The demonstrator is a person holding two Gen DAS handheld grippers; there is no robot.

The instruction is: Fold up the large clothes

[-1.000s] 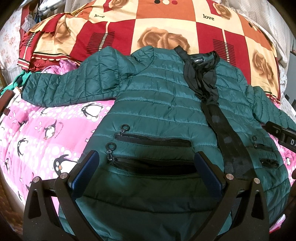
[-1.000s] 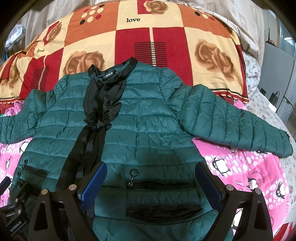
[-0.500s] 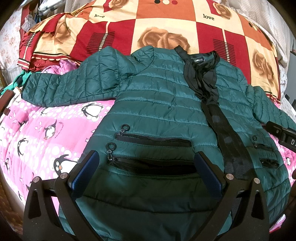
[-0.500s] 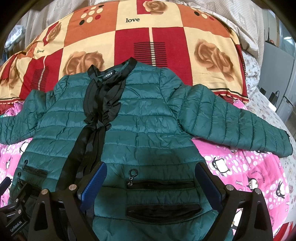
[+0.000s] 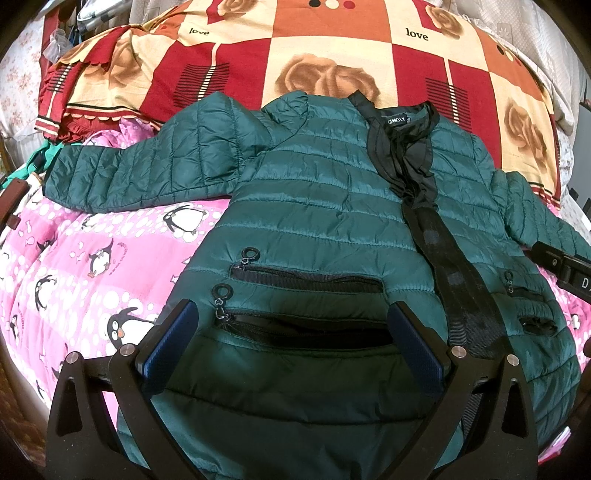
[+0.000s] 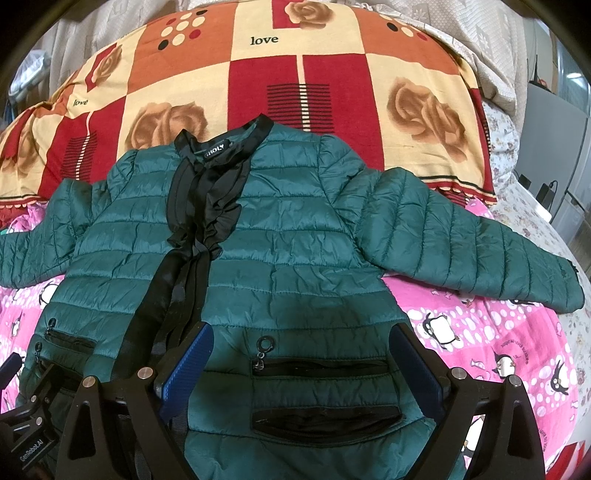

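Note:
A dark green quilted jacket (image 5: 325, 206) with black front trim lies flat, front up, on the bed, both sleeves spread sideways; it also shows in the right wrist view (image 6: 295, 236). My left gripper (image 5: 291, 317) is open and empty, hovering over the jacket's left pocket area near the hem. My right gripper (image 6: 301, 339) is open and empty over the right pocket area near the hem. The right gripper's body shows at the right edge of the left wrist view (image 5: 565, 269).
A pink penguin-print blanket (image 5: 92, 258) covers the bed under the jacket. A red, orange and cream rose-patterned quilt (image 6: 295, 74) lies behind the collar. Grey cabinets (image 6: 557, 140) stand at the far right. Clutter (image 5: 74, 22) sits at the far left.

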